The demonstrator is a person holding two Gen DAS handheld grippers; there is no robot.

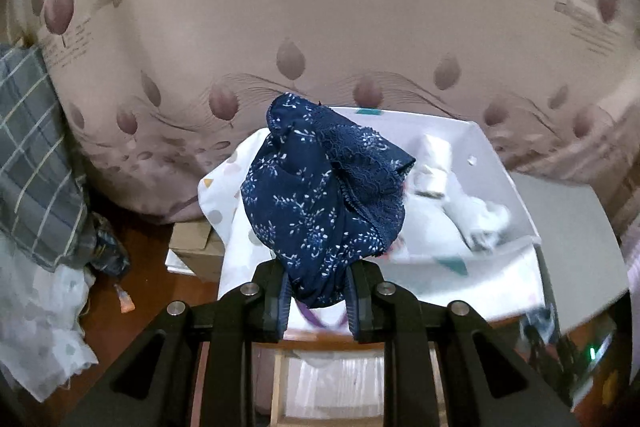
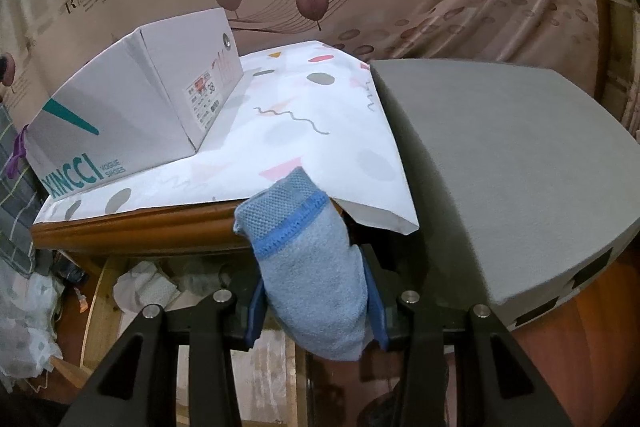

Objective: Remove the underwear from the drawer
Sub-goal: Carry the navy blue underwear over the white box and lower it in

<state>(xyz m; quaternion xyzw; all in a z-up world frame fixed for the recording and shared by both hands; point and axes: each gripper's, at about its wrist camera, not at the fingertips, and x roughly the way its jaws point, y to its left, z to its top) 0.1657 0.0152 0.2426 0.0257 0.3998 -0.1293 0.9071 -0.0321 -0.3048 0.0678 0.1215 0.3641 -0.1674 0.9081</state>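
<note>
My left gripper (image 1: 318, 301) is shut on navy floral underwear with lace trim (image 1: 324, 187), held up above the cloth-covered table and in front of an open white shoe box (image 1: 500, 163) holding white items. My right gripper (image 2: 316, 307) is shut on light blue underwear with a darker blue band (image 2: 308, 255), held at the wooden table edge (image 2: 140, 227). Below both grippers the open wooden drawer (image 1: 280, 379) shows, also in the right wrist view (image 2: 104, 291), with pale folded items inside.
The white shoe box (image 2: 128, 123) stands on a patterned white cloth (image 2: 304, 131) over the table. A grey box lid (image 2: 500, 167) lies to the right. A beige leaf-print curtain (image 1: 320, 27) hangs behind. Plaid fabric (image 1: 32, 155) and clutter sit left on the floor.
</note>
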